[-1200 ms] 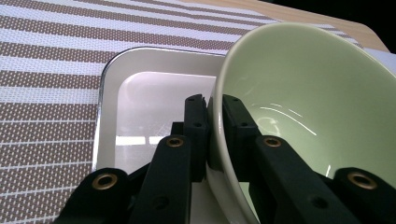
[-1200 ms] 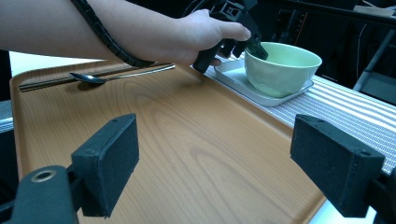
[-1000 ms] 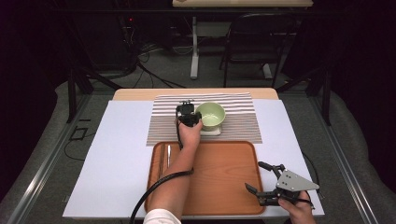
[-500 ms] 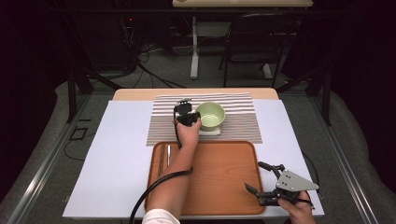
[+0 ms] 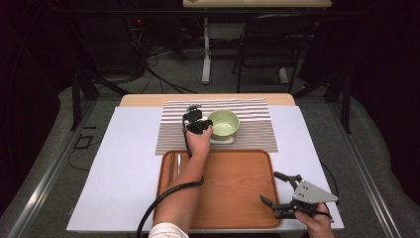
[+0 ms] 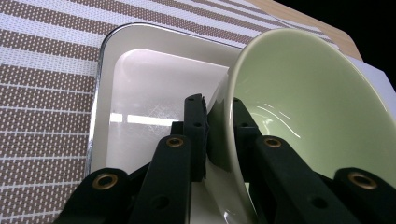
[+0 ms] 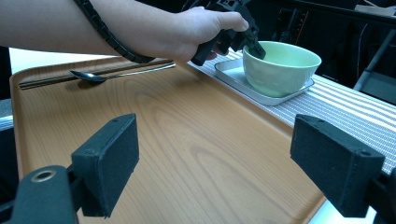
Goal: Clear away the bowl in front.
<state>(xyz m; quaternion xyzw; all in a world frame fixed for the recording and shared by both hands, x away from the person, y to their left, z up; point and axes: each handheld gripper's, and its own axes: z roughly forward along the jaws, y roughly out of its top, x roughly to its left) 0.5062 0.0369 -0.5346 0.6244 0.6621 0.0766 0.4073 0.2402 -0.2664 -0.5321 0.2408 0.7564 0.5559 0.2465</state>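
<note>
Nothing has shifted since the earlier frames: from the high view, my left gripper holds at the green bowl, which sits on a white tray on the striped mat; my right gripper hangs spread over the wooden tray.

Left gripper view: jaws pinching the bowl's rim.

Right gripper view: jaws wide, a spoon beyond.

I judge a rim pinch could let the glossy bowl tilt or slip when lifted.

White desk, dim room.

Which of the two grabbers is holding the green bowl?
The left hand-held gripper: its jaws pinch the rim of the green bowl on the white dish. The right hand-held gripper hangs open above the wooden tray.
</note>
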